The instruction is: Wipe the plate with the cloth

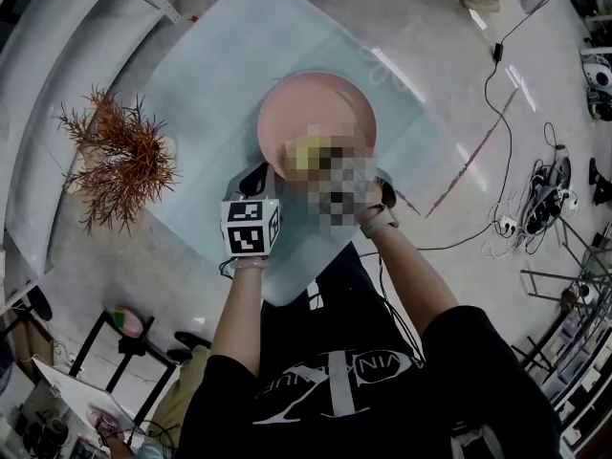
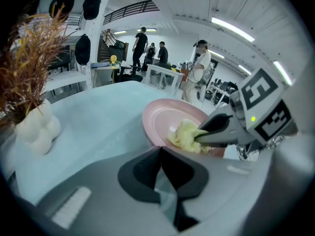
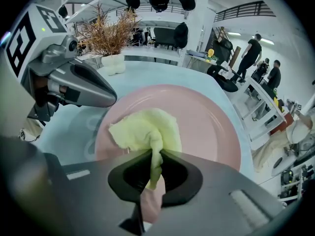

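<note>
Wiping seemingly mid-way: cloth [image 3: 147,129] clamped in right gripper [image 3: 152,155], bunched on plate [image 3: 211,127] just ahead; left gripper [image 2: 160,150] closed, empty, beside rim.

Head view steeply down over table [image 1: 220,94], gripper views low, close, all sharing pink plate [image 1: 316,108]

The plate [image 3: 211,127] looks smooth and faintly glossy. The cloth [image 3: 147,129] is soft, fuzzy fabric. The desk [image 2: 98,117] top is matt, frosted. The left tongs [image 2: 160,154] and right tongs [image 3: 153,163] have smooth grey plastic shells and matt black pads [image 3: 182,176].
</note>
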`<state>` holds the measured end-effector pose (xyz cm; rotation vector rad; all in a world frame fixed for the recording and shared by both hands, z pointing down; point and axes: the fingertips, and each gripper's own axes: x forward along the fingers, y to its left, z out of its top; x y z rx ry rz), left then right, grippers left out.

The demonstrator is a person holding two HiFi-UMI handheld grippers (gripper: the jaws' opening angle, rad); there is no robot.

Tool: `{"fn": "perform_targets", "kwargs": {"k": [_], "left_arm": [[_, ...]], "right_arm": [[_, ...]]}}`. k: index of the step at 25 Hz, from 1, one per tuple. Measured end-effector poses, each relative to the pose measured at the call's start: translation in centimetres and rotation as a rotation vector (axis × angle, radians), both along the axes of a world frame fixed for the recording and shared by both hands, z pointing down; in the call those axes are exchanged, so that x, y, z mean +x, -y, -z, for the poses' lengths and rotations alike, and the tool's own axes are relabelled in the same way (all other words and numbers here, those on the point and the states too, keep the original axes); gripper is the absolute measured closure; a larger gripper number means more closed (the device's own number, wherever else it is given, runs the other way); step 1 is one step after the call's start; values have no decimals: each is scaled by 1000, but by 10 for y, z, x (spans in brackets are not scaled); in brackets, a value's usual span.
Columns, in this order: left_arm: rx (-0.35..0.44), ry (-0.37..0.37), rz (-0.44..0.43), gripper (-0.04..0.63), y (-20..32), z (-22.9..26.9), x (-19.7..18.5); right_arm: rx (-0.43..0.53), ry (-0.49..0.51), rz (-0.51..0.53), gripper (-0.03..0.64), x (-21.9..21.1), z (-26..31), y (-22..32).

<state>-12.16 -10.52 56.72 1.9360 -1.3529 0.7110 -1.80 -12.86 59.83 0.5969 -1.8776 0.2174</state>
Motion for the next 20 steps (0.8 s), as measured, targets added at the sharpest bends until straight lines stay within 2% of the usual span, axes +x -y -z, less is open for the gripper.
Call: {"fn": "perform_targets", "kwargs": {"k": [3,5,9,11,15,20], "left_arm": [[-21,-43,-17,595,-10,-1,7],[-36,-77,-30,595,-16,-1,11],[-51,-144,-60,595,-26,8,16],[-43,-165,-65,595,-28,17,15],[44,-155,-79,595,-22,42,9],[177,-144,-52,595,-10,73,-1]], "right_arm": [[-49,24,-12,580,-1,-1,-9],[-119,87,-38,579,-3,-1,-13],[-296,333,-149,578,-8,18,-20],[-345,455,-234,578,-5,34,-18],[-309,603,-326,578,3,65,-11],[-202,678,-344,578,9,97,-13]]}}
